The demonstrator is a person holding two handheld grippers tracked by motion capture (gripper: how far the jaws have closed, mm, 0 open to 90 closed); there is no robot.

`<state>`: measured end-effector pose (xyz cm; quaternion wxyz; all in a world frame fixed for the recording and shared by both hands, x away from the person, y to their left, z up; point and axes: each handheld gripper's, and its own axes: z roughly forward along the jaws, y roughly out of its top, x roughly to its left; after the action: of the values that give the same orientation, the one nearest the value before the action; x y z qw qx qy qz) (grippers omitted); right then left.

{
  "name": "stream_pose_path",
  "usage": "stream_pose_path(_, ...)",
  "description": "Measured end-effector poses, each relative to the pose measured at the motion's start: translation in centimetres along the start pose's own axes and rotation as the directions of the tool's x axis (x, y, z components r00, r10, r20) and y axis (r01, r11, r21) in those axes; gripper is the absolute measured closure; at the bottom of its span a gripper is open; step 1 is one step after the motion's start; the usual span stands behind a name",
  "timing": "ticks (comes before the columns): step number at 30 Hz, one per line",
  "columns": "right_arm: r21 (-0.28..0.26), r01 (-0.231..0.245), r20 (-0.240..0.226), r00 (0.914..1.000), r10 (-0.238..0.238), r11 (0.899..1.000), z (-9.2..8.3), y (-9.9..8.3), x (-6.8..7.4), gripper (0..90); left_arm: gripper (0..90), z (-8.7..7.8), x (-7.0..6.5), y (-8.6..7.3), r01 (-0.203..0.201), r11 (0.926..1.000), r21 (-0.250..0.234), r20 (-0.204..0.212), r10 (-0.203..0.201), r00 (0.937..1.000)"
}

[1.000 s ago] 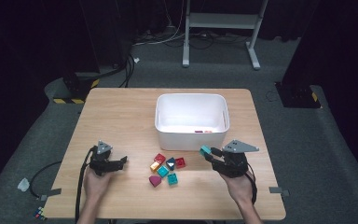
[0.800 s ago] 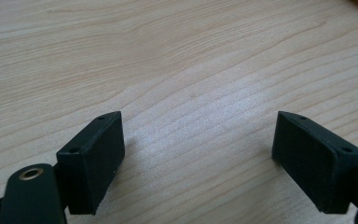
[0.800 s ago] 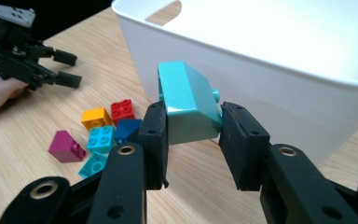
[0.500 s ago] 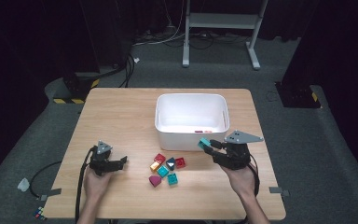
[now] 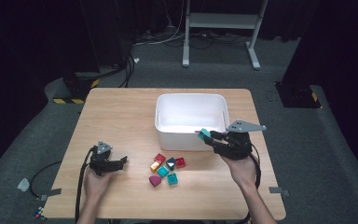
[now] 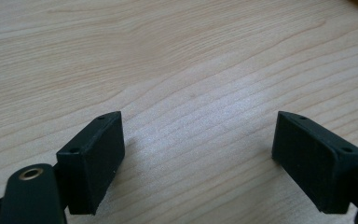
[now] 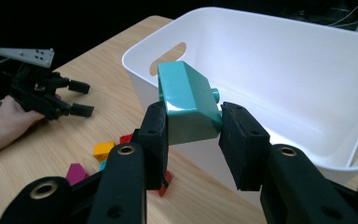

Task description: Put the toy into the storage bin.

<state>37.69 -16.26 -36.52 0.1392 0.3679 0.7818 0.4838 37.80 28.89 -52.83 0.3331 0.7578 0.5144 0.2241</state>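
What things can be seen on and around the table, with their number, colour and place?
table: one, light wood, centre
bin: one, white, on the table's far middle
teal block: one, between the right gripper's jaws, at the bin's near rim
loose blocks: about six, red, yellow, teal, dark, magenta, clustered in front of the bin
metal stand: one, white, on the floor beyond the table
cables: several, on the far floor
left gripper: black, open, resting on the table at near left
right gripper: black, shut on the teal block
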Motion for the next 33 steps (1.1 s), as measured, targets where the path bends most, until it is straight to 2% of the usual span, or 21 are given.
stream_pose_path(5, -0.004, 0.001, 0.000, 1.0000, -0.001, 1.000, 0.5, 1.1, -0.3, 62.8, 17.1, 0.0, 0.0, 0.0, 0.002, 1.0000, -0.001, 0.000, -0.002, 1.0000)
stream_pose_path(9, -0.005, -0.026, -0.004, 0.9996, 0.026, 1.000, 1.0, 2.0, -0.9, 62.9, 17.1, 0.0, 0.0, 0.0, 0.002, 1.0000, -0.001, 0.000, -0.002, 1.0000)
stream_pose_path(14, -0.002, -0.034, 0.004, 0.9994, 0.034, 0.999, 1.6, 2.8, -1.4, 62.8, 17.1, 0.0, 0.0, 0.0, 0.002, 1.0000, -0.001, 0.000, -0.002, 1.0000)
stream_pose_path(27, 0.002, -0.041, 0.044, 0.9982, 0.041, 0.999, 3.3, 5.0, -2.5, 62.8, 17.1, 0.0, 0.0, 0.0, 0.002, 1.0000, -0.001, 0.000, -0.002, 1.0000)
stream_pose_path(33, 0.020, -0.046, 0.066, 0.9968, 0.045, 0.999, 4.5, 5.7, -3.0, 62.8, 17.1, 0.0, 0.0, 0.0, 0.002, 1.0000, -0.001, 0.000, -0.002, 1.0000)
